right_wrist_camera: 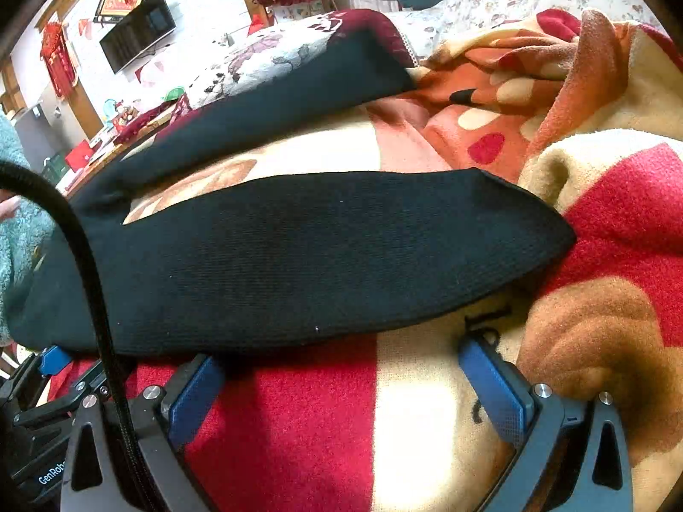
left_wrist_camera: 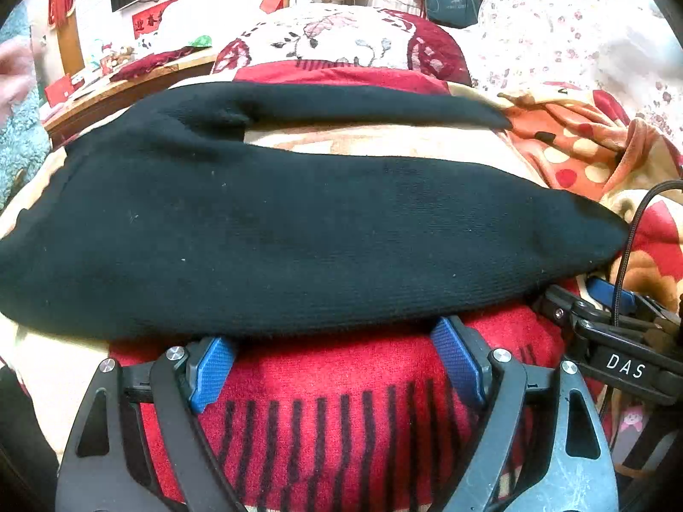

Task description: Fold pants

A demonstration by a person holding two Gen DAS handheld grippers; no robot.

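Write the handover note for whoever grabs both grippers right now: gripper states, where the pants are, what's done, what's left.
Left gripper: open, holding nothing, at the near edge of the near leg.
Right gripper: open, holding nothing, at the same edge nearer the cuff.
Black pants: spread flat on the red and cream blanket, the two legs splayed apart, the far leg angling away.
Done: pants laid out; no fold visible.
Left: bring one leg over the other, then fold lengthwise toward the waist.

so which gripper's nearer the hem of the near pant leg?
Right. The right gripper sits open just short of the hem; the left gripper, also open, is further along the leg.
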